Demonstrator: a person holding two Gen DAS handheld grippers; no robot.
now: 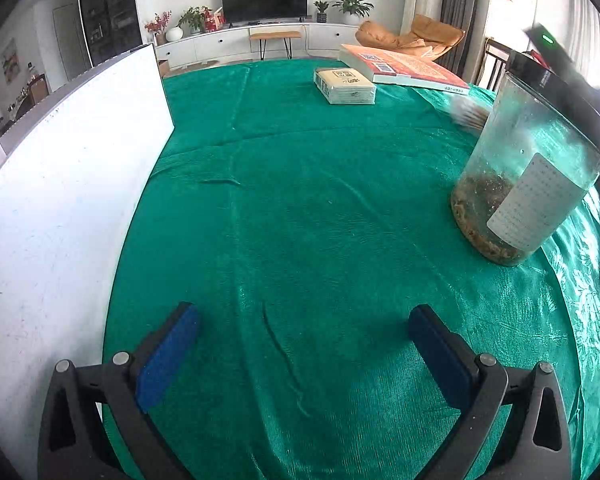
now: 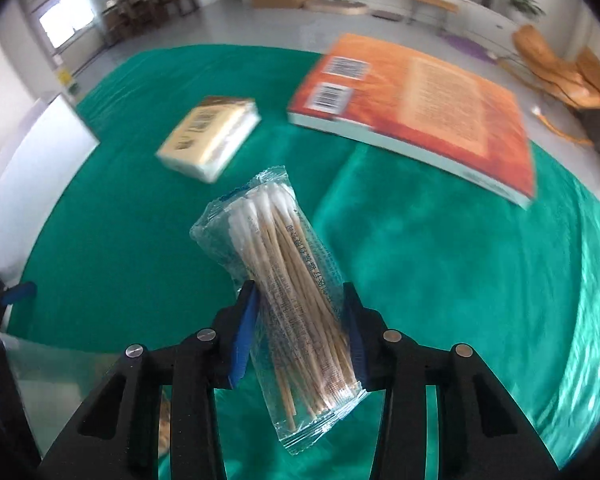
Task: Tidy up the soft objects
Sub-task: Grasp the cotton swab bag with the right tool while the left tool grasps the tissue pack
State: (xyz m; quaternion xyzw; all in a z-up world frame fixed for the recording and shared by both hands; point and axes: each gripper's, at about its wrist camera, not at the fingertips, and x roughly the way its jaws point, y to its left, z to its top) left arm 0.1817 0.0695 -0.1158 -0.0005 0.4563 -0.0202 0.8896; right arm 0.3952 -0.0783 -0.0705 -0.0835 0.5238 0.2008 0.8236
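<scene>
The right tongs (image 2: 300,320) are gripping a packet of cotton swabs (image 2: 284,280) above the green-clothed bench (image 2: 440,280). The left tongs (image 1: 304,332) are gaping wide over bare cloth

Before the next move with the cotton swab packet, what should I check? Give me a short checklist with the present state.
1. Right gripper clamps the clear plastic packet of wooden cotton swabs: ok.
2. Packet off the green tablecloth: ok.
3. Packet straight between the pads: not ok, tilted.
4. Left gripper open, empty: ok.
5. Clear plastic jar with white label upright: ok.
6. Jar mouth open: cannot tell.
</scene>
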